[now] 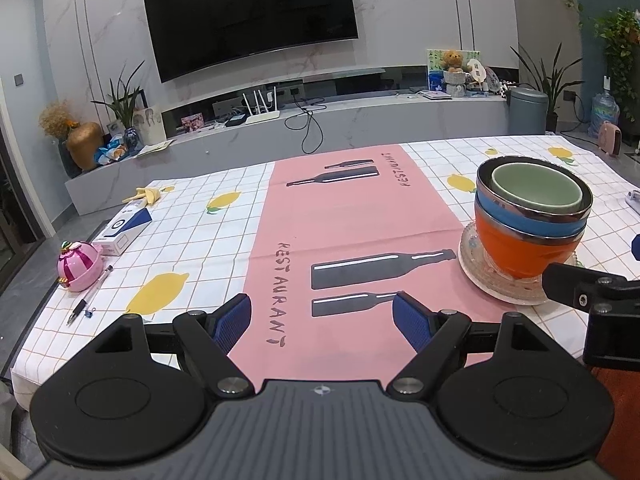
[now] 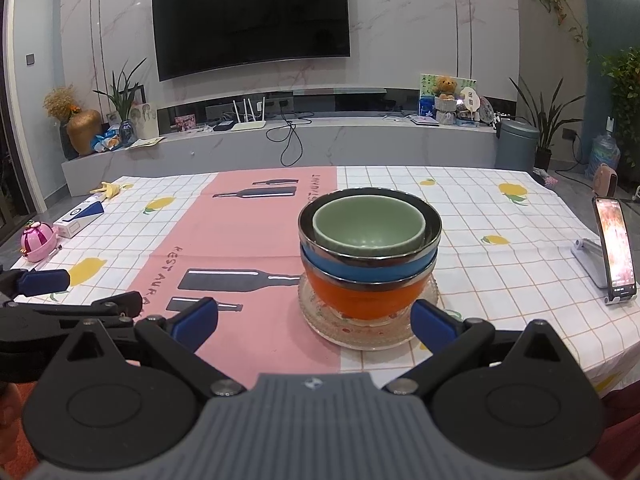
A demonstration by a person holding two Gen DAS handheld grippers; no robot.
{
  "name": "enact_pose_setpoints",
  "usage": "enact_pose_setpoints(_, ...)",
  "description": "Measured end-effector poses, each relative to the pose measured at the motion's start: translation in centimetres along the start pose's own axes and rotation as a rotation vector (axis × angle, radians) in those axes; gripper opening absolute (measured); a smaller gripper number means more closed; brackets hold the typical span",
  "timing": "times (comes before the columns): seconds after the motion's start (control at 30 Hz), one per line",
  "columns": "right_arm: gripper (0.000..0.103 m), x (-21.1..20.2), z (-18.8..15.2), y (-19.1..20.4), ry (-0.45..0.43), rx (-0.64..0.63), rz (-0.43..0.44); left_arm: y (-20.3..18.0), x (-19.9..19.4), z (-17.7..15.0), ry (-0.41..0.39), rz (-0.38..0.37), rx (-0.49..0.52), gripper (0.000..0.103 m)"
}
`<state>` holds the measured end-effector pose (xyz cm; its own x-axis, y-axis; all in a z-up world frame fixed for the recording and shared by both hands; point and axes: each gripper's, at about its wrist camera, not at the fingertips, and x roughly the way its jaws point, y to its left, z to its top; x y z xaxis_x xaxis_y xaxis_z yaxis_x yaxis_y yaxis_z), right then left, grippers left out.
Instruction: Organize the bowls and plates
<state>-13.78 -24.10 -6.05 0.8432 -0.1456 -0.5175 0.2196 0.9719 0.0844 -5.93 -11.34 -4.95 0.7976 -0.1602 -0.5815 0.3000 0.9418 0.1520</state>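
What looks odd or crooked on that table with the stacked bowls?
The green bowl sits off-centre and slightly tilted inside the blue bowl, nearer its left rim. The stack itself, orange bowl on glass plates, looks steady. Nothing is spilled or broken.

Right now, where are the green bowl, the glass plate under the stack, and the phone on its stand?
green bowl (image 2: pixel 368 226): right wrist view, on its inner wall.
glass plate (image 2: pixel 360 336): right wrist view, on its near rim.
phone (image 2: pixel 614 246): right wrist view, on its lit screen.
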Motion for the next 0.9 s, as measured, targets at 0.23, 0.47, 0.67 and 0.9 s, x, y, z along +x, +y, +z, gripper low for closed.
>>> enact_pose_setpoints(0.23, 0.100, 0.11, -0.05, 0.14, 0.004, -0.005, 0.003, 0.09, -0.04, -0.04, 0.001, -0.002, -0.006, 0.094)
enact_pose_setpoints(0.47, 0.100, 0.28, -0.05, 0.19, 0.007, -0.008, 0.003, 0.08, -0.10, -0.10, 0.001, -0.003, -0.006, 0.094)
enact_pose_setpoints(0.67, 0.100, 0.38, -0.08, 0.28, 0.012, -0.010, 0.003, 0.18, -0.10, -0.13, 0.005, 0.000, -0.010, 0.094)
enact_pose_setpoints(0.9, 0.100, 0.57, -0.10, 0.43, 0.016, -0.017, 0.004, 0.23, -0.02, -0.10, 0.005, 0.001, -0.011, 0.094)
